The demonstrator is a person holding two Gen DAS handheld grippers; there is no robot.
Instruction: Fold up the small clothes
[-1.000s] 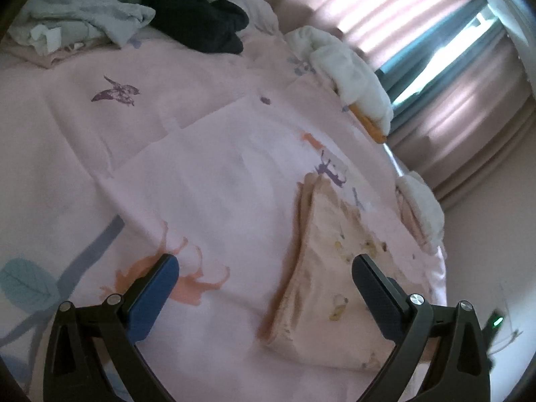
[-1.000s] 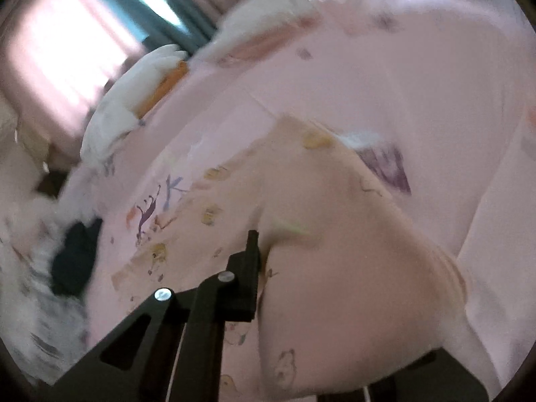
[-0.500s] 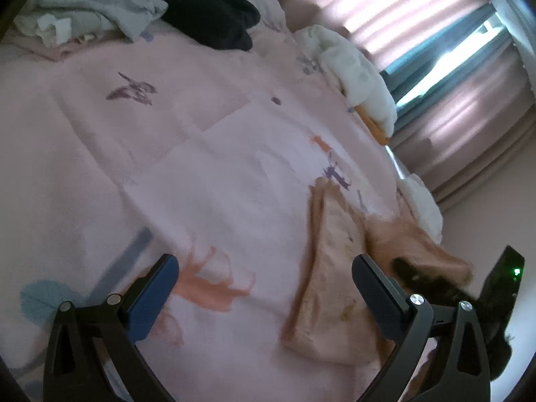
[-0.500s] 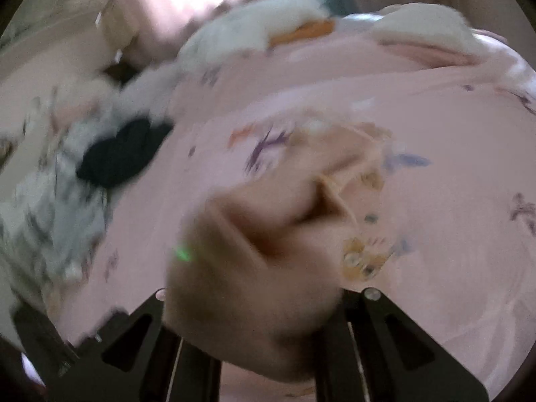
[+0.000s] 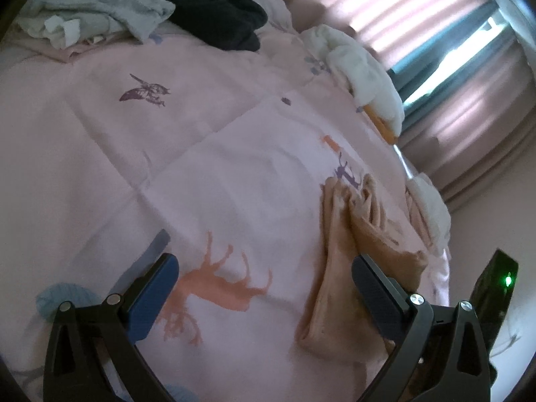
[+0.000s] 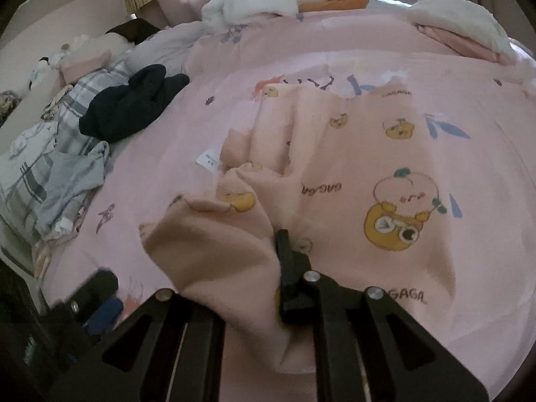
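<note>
A peach small garment (image 6: 351, 154) printed with yellow bears lies on the pink bed cover (image 6: 268, 53). My right gripper (image 6: 274, 246) is shut on a lifted fold of it, and cloth drapes over the left finger and hides it. In the left wrist view the same garment (image 5: 338, 244) lies bunched in ridges at the right. My left gripper (image 5: 264, 284) hovers open above the cover with nothing between its blue pads; its right finger (image 5: 378, 294) overlaps the garment's near edge. The right gripper's body (image 5: 499, 288), with a green light, shows at the far right.
A dark garment (image 5: 214, 10) and a heap of grey and plaid clothes (image 5: 93, 16) lie at the far end of the bed. White fluffy bedding (image 5: 361, 63) and a folded pile (image 6: 459, 30) sit along the curtain side. The left gripper (image 6: 100, 301) shows low in the right wrist view.
The right gripper swung across with the garment's edge and rolled level. The flat garment is now doubled into ridges. In the left view the right gripper came in at the right edge.
</note>
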